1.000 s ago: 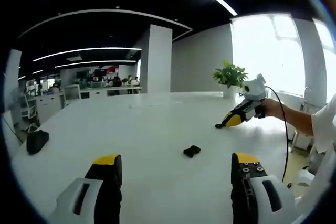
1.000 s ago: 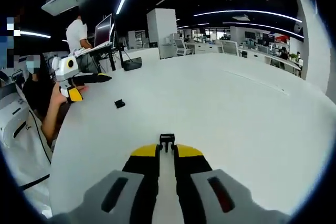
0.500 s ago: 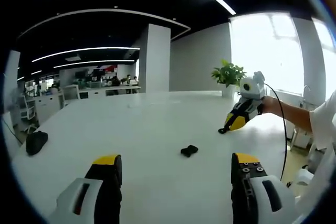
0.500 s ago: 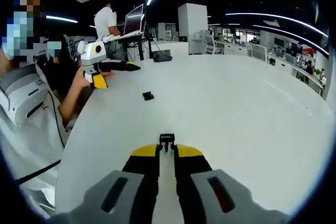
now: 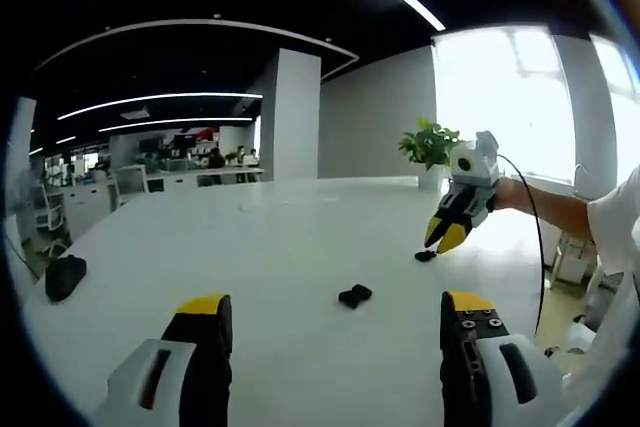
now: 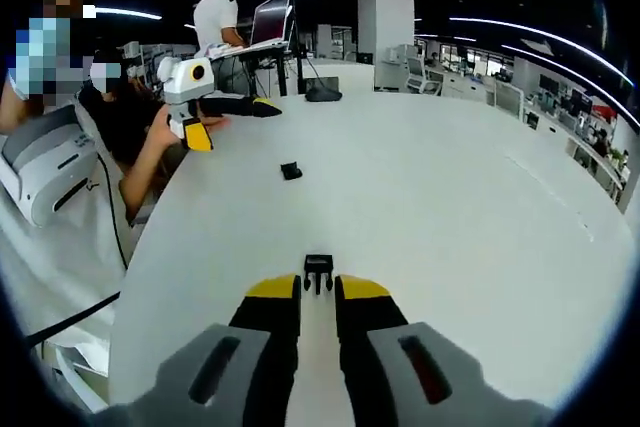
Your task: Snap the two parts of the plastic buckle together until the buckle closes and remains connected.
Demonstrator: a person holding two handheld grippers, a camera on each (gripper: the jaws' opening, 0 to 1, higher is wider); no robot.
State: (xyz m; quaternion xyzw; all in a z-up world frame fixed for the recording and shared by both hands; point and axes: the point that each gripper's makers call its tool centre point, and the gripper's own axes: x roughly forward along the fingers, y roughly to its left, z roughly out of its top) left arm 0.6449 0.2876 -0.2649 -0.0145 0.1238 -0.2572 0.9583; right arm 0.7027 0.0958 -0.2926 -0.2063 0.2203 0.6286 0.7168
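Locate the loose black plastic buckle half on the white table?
The loose black buckle half lies on the white table, ahead between the open left gripper's jaws, nearer than the right gripper.

A wide white table (image 5: pixel 290 237) spreads ahead of the jaws in both views. In the left gripper view, a white pillar (image 5: pixel 290 112) stands beyond it, with a bright window (image 5: pixel 500 97) and a green potted plant (image 5: pixel 428 145) to the right. Long light strips (image 5: pixel 180 99) cross the dark ceiling. Desks with a monitor (image 6: pixel 272 19) stand far left in the right gripper view.
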